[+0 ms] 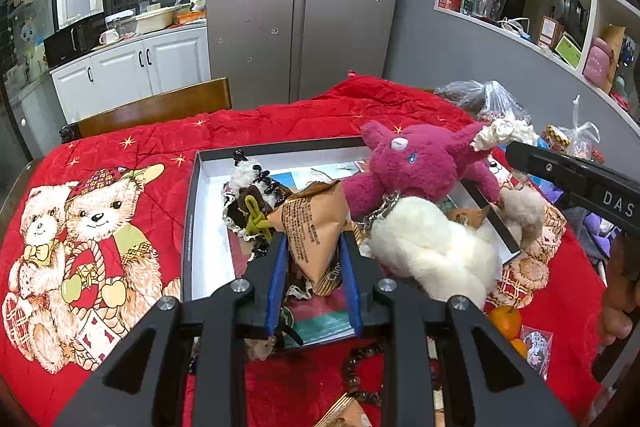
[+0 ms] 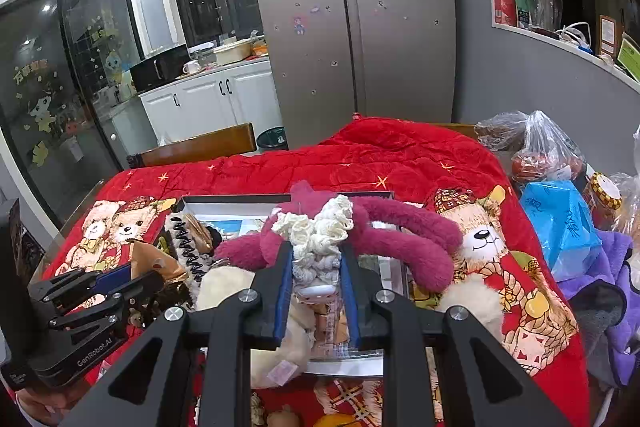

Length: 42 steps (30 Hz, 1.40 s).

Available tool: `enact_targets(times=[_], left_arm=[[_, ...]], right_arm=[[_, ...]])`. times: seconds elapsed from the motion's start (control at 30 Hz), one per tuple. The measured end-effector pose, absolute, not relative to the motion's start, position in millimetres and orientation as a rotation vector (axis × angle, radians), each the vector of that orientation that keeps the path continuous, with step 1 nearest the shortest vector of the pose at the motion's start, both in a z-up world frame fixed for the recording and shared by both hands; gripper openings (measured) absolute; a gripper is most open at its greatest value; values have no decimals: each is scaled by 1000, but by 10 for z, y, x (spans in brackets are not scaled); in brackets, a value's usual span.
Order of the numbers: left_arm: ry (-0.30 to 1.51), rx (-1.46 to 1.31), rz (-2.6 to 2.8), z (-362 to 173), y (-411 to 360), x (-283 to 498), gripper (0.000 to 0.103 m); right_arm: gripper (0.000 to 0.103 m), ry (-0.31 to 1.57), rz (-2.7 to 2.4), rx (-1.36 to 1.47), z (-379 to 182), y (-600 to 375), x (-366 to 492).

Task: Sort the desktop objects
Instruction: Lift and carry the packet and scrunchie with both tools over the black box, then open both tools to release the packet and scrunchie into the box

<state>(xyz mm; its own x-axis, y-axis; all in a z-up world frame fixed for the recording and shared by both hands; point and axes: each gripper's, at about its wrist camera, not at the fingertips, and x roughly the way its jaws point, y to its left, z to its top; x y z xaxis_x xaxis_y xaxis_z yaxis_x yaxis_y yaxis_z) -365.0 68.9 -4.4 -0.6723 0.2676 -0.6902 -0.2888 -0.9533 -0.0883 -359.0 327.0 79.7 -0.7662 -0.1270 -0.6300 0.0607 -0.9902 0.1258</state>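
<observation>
A shallow white box with a dark rim [image 1: 191, 211] lies on the red bear-print cloth. In it are a magenta plush toy [image 1: 416, 163], a cream plush [image 1: 436, 247], hair ties and clips [image 1: 252, 195]. My left gripper [image 1: 313, 239] is shut on a brown triangular snack packet [image 1: 316, 223] and holds it over the box. My right gripper [image 2: 316, 251] is shut on a cream scrunchie [image 2: 316, 227] above the magenta plush [image 2: 400, 235]. The scrunchie also shows in the left wrist view [image 1: 500, 131]. The left gripper shows in the right wrist view [image 2: 132, 277].
Plastic bags [image 2: 548, 147], a blue bag [image 2: 564, 223], a jar [image 2: 606, 193] and purple cloth [image 2: 612, 267] crowd the table's right. Oranges [image 1: 506, 321] and a bead string [image 1: 356, 375] lie near the front. A wooden chair back [image 1: 156, 109] stands behind the table.
</observation>
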Motion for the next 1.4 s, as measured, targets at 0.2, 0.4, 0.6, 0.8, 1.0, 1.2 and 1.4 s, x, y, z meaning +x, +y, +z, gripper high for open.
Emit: enact_targets(times=[0.2,0.4,0.6,0.8,1.0,1.2,1.4], left_arm=[[50,-1090,2612,-72,718,-3653,27],[51,-1103,2604,-105,719,-3669,27],[55,-1099,2600,-104,736,-3662,27],[65,-1104,2594,-112,750,-3665,27],[66,-1123,2586,-140,748,-3688,30],[72,-1113,2610,-108,737,-3670,72],[77,-1094,2651,-29,680,-3661,81]], right_arm=[[23,-119,-2854,1059,757,3248,-3614],[23,-121,-2844,1104,706,3260,-3625],[23,-128,-2806,1184,615,3220,-3597],[23,-88,-2796,1197,592,3172,-3577],[51,-80,-2793,1194,613,3176,-3586],[63,-72,-2791,1168,682,3196,-3556],[63,-104,-2785,1168,698,3251,-3559]])
